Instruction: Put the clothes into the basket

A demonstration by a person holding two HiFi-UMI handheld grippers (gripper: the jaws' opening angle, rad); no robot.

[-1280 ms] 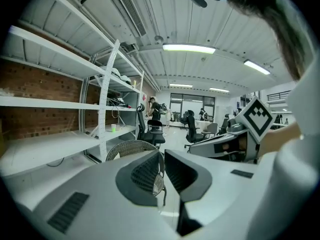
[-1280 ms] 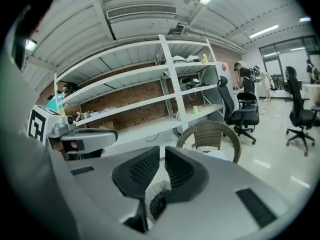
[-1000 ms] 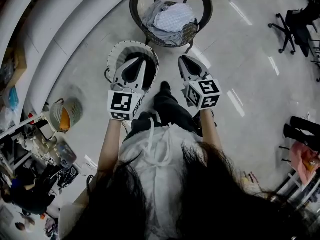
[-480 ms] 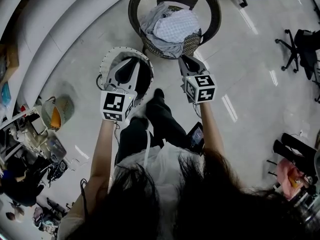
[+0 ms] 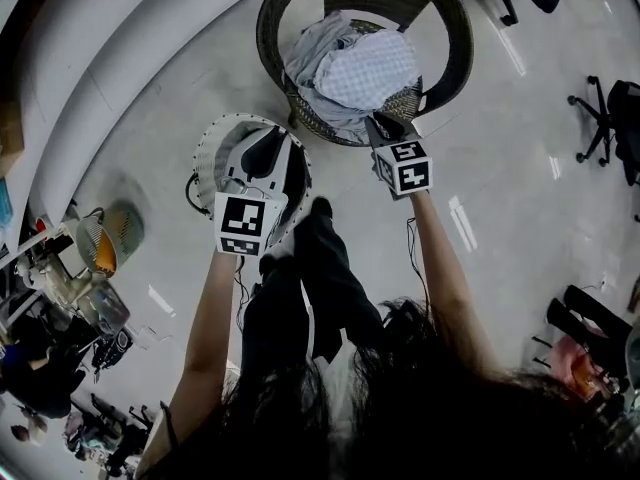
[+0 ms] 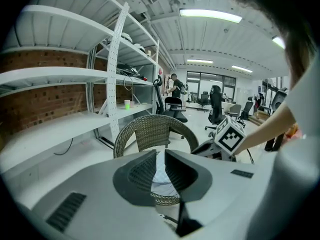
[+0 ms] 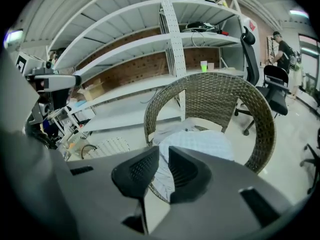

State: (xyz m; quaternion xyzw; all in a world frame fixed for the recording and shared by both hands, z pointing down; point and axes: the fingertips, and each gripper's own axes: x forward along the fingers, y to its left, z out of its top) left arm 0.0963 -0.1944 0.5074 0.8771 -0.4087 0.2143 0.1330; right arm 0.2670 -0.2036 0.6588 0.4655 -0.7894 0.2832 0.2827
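- Floor: pale, glossy, with streaks of reflected light.
- Wicker chair: stands on the floor, straight ahead of both pairs of jaws. The jaws of the right gripper are close to its front rim.
- Clothes: heaped on the chair seat, just beyond the right jaws, with a checked piece on top.
- White basket: on the floor beside the chair, under the jaws of the left gripper.
- White shelves: past the chair, left of the jaws. A small green cup sits on one board.
- Black office chair: on the floor, well right of the right jaws.

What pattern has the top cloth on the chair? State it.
Top cloth: fine pale check; head view.
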